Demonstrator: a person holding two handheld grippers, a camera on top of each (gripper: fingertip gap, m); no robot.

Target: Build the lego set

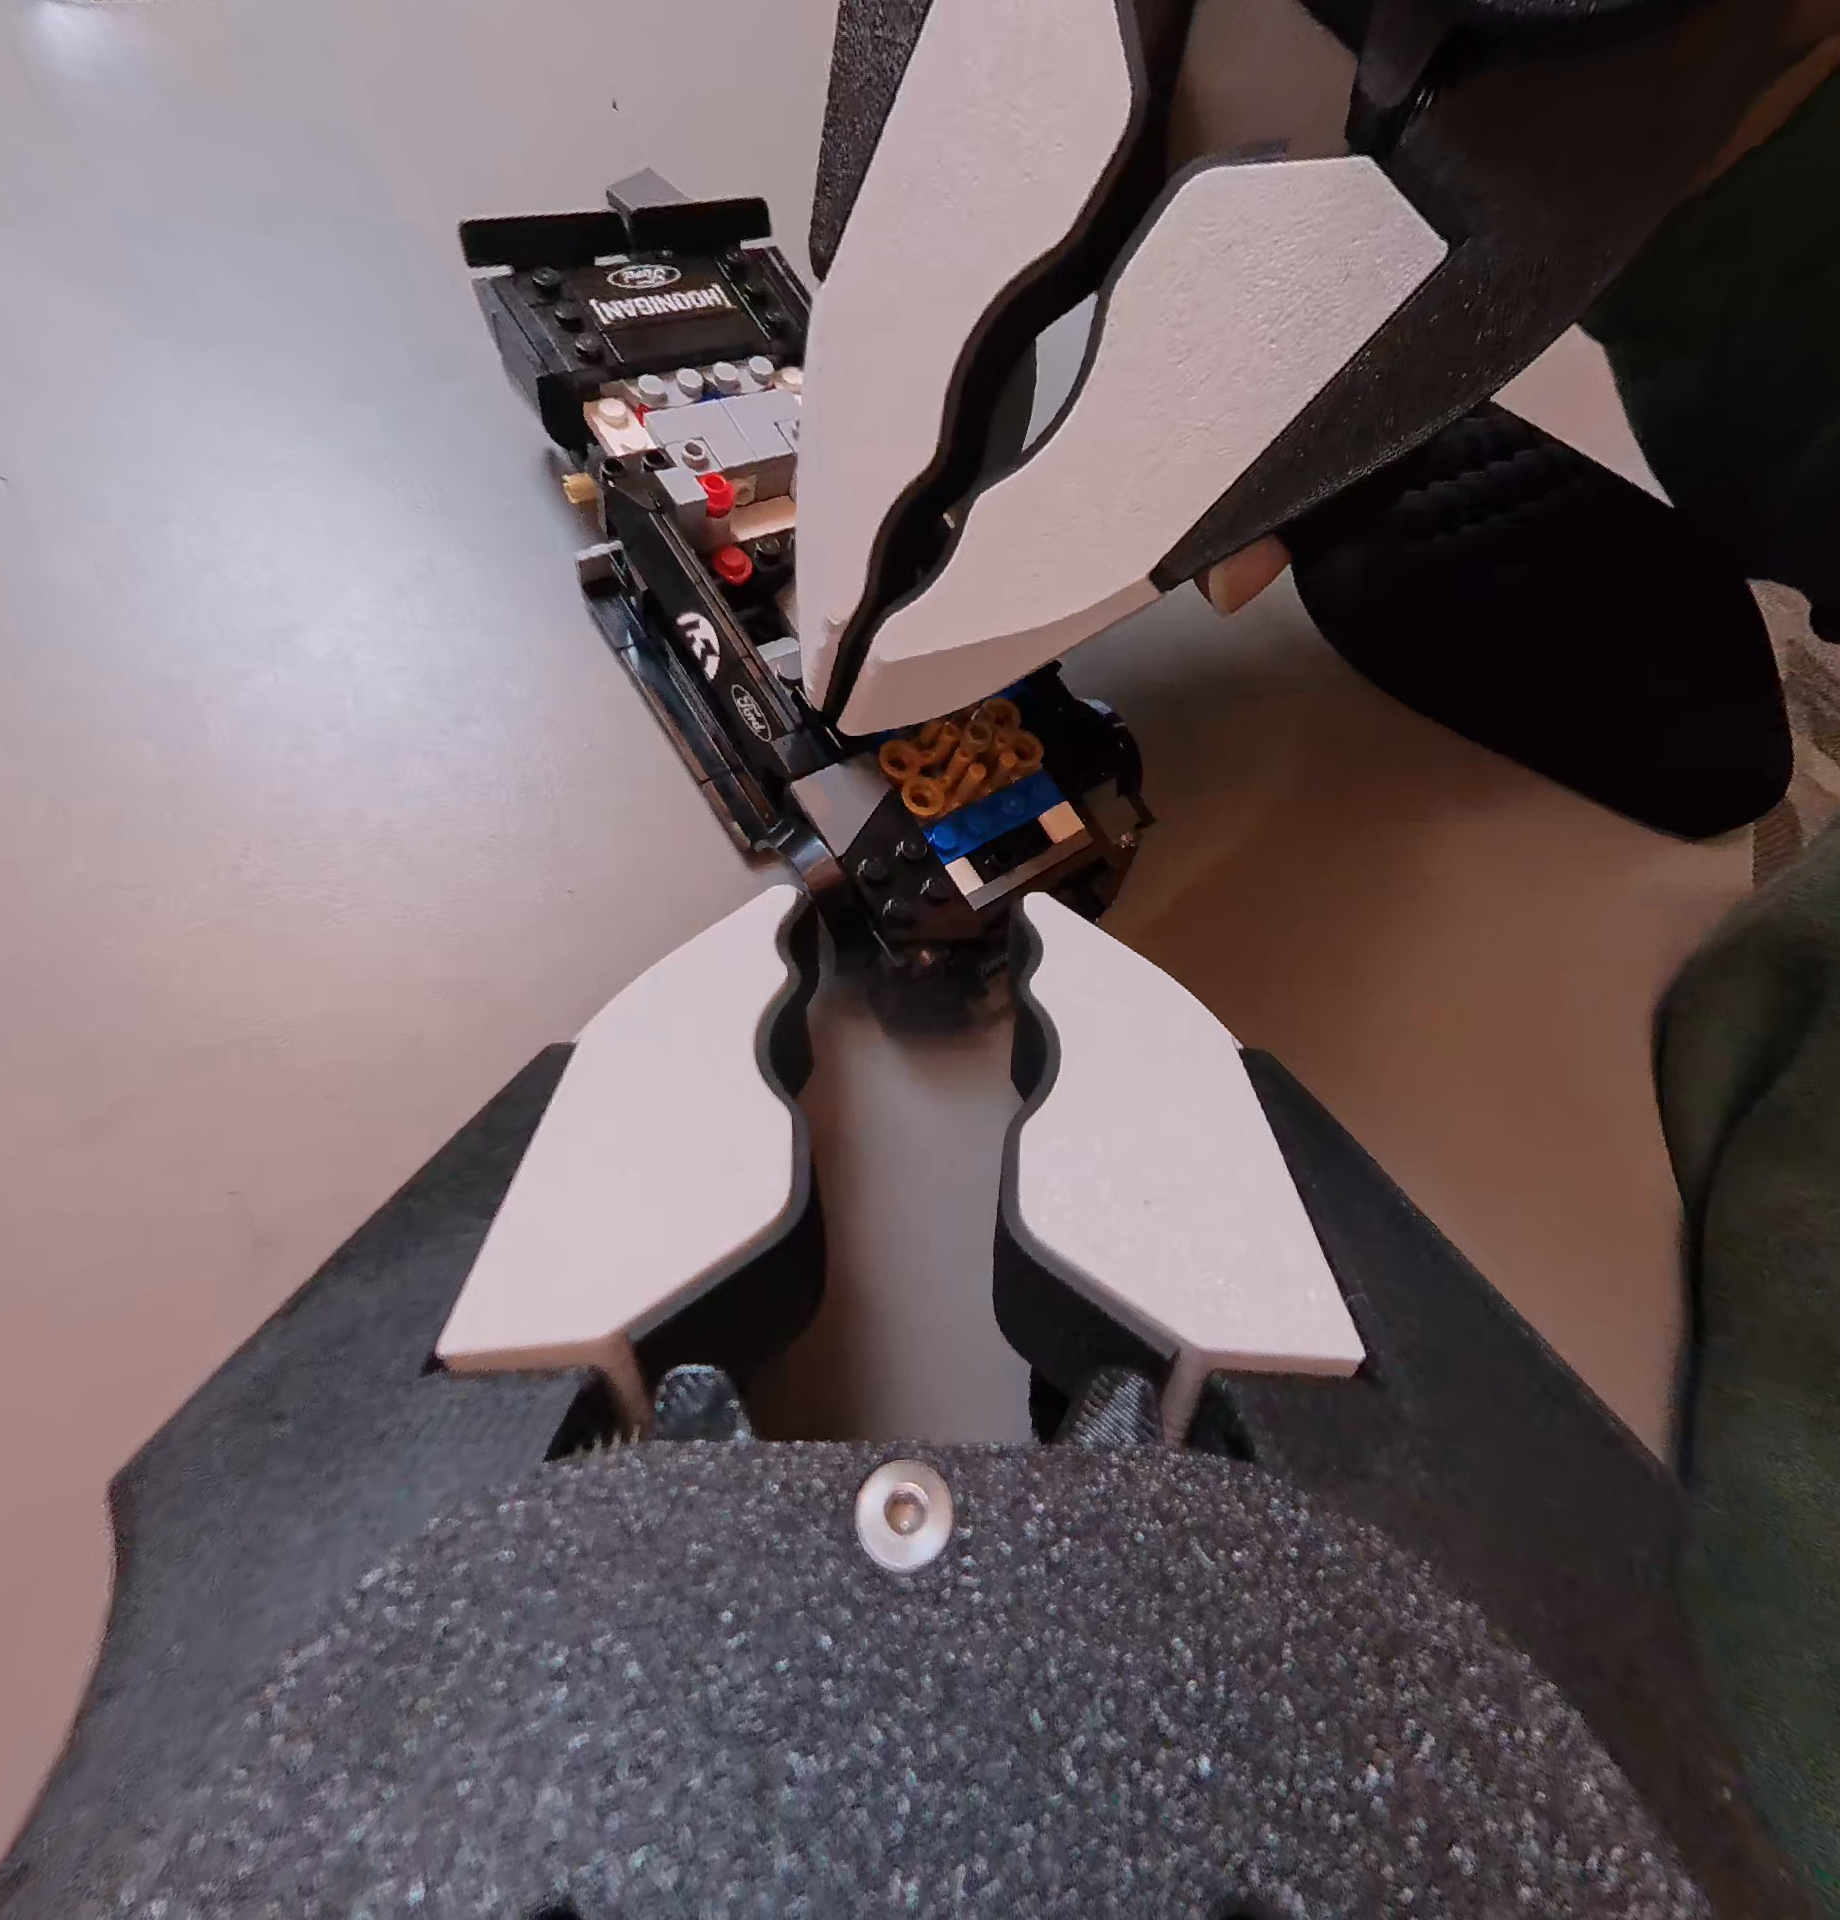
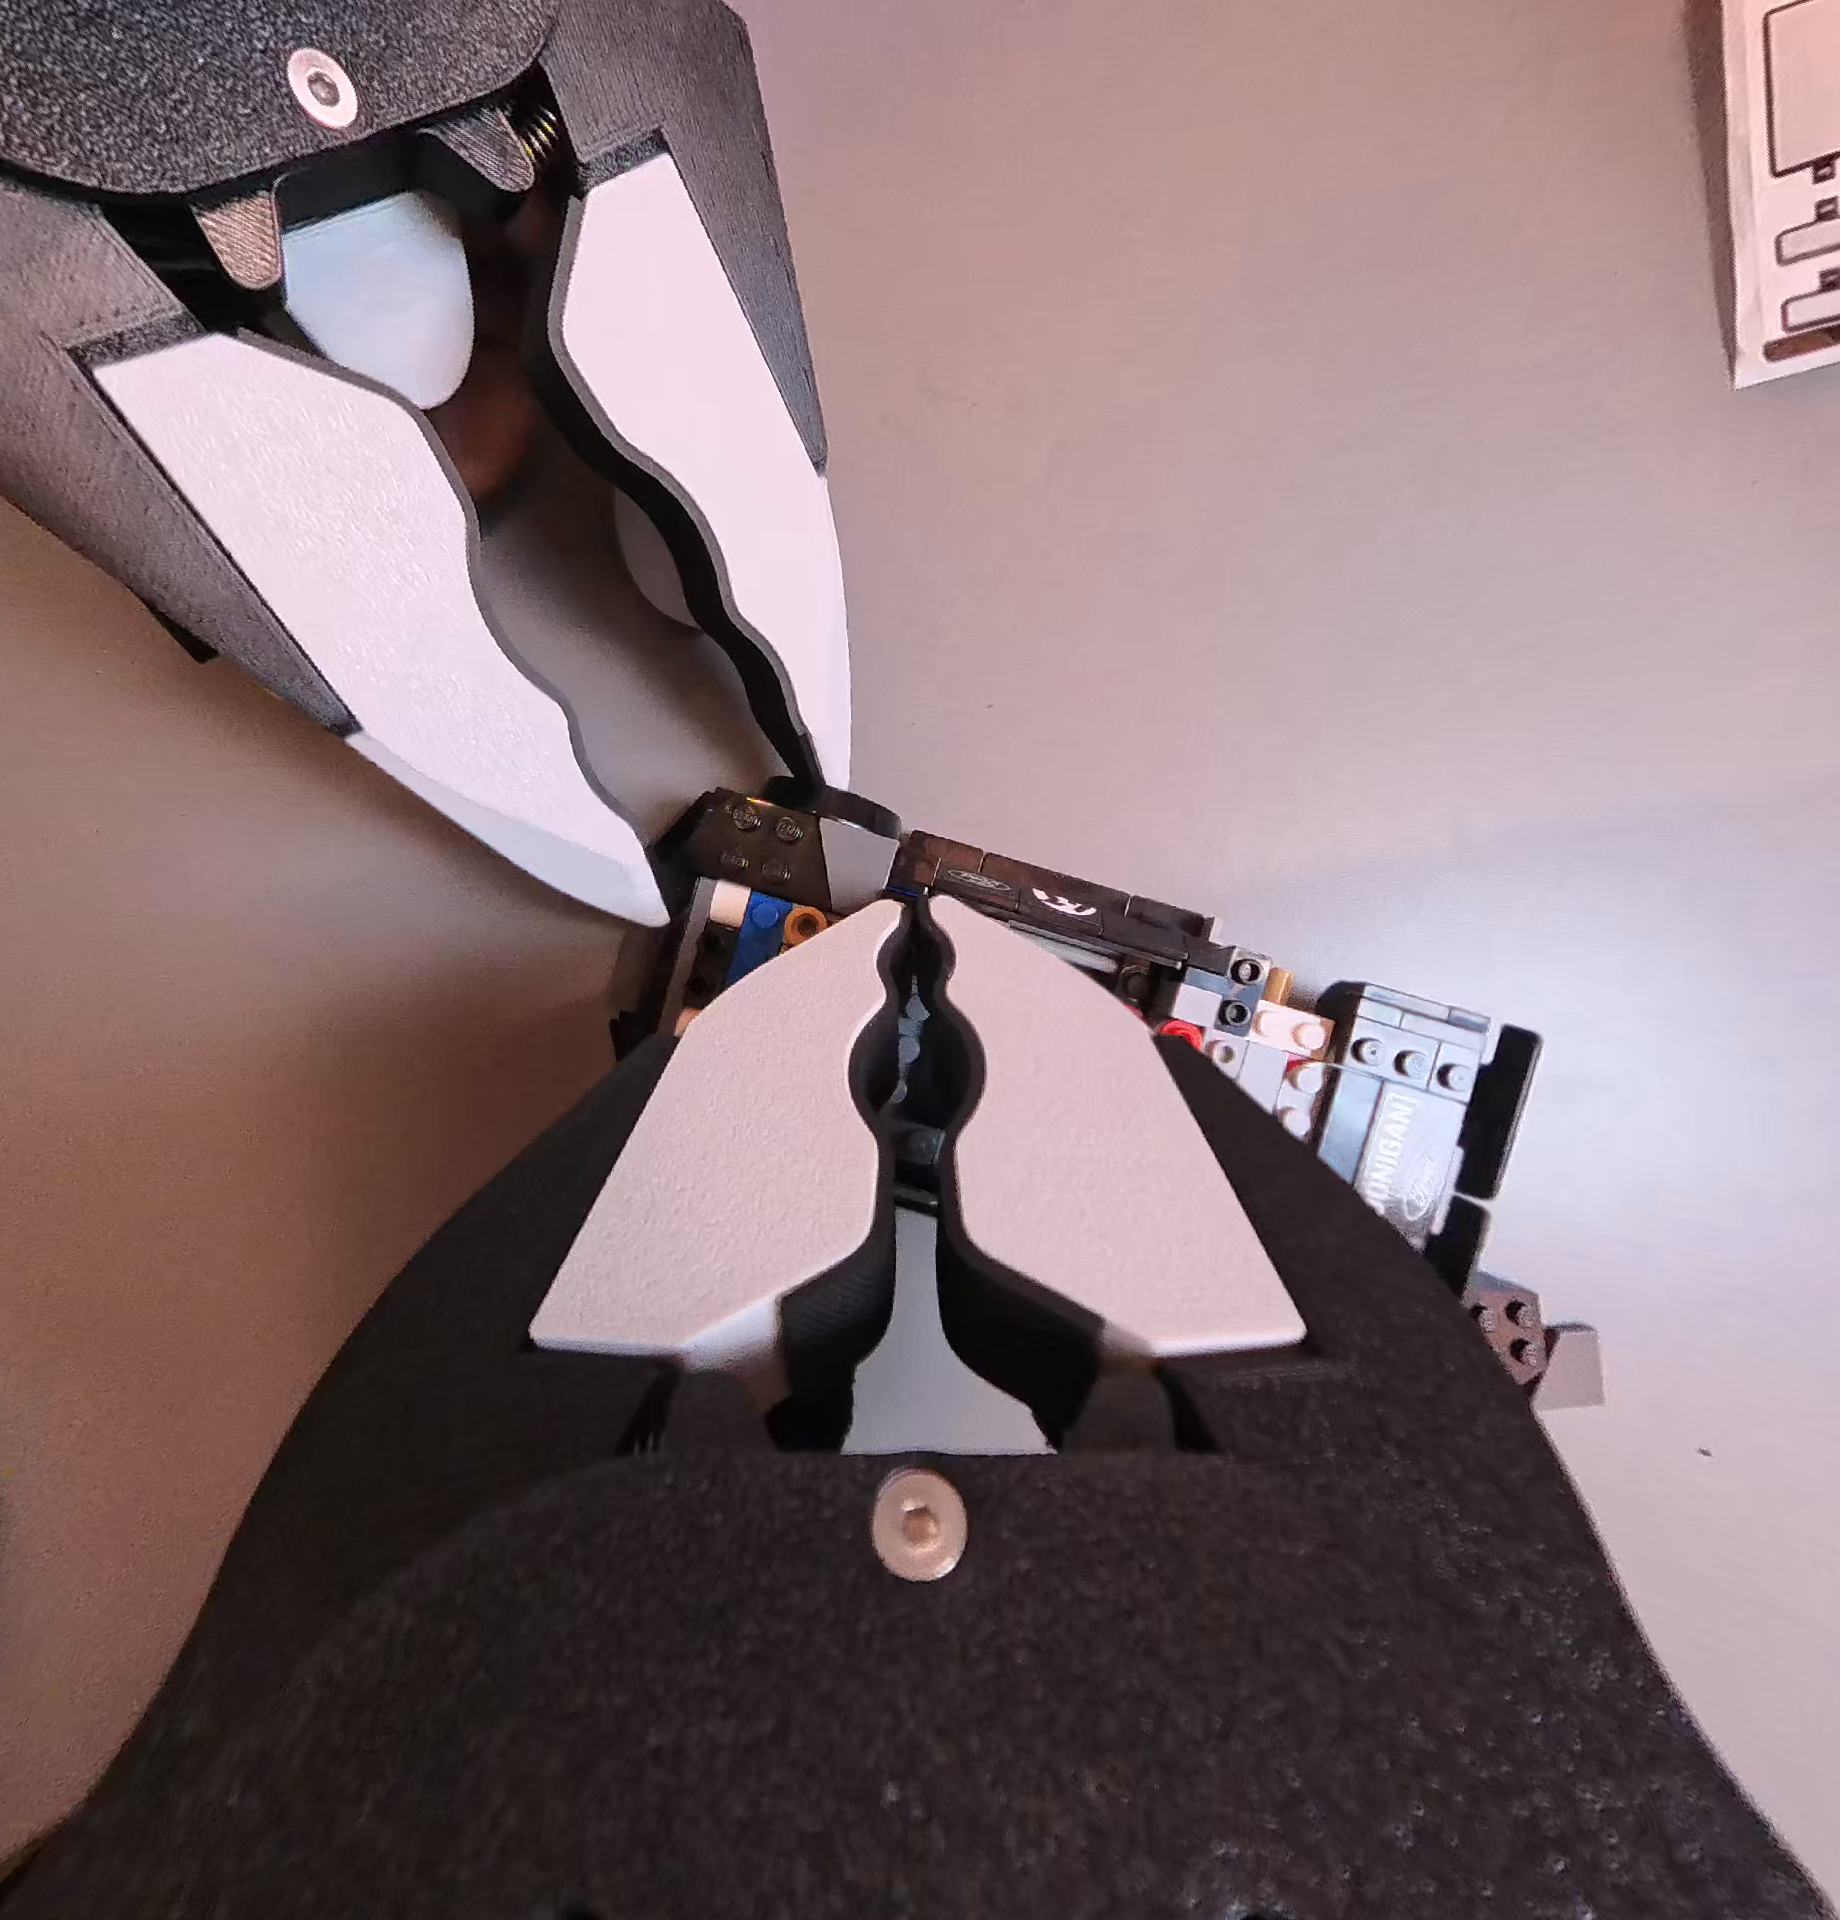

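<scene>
the lego car (image 1: 687, 499) lies on the pale surface (image 1: 220, 727), a long, mostly black build with grey, white, red and blue bricks showing along its open top. one end carries a flat black panel with a printed sticker (image 1: 661, 307); the other end has a blue plate and a cluster of gold pieces (image 1: 963, 758).

the left hand-held gripper (image 1: 911, 925) meets the car at the gold-and-blue end, its two white fingers spread part way and set on either side of the black corner there; the right wrist view shows the fingertips touching that corner, so it is clamping the car's end.

the right hand-held gripper (image 2: 911, 909) comes in from the opposite side, above the car's middle. its fingers are pressed nearly together at the tips, which rest right at the black side strip next to the gold cluster. whether a small piece sits between them cannot be told.

in the right wrist view, a small dark brick with a grey part (image 2: 1539, 1345) lies at the car's sticker end, and a printed sheet (image 2: 1799, 177) lies well apart on the surface. a fingertip (image 1: 1243, 577) shows behind the right hand-held gripper.
</scene>
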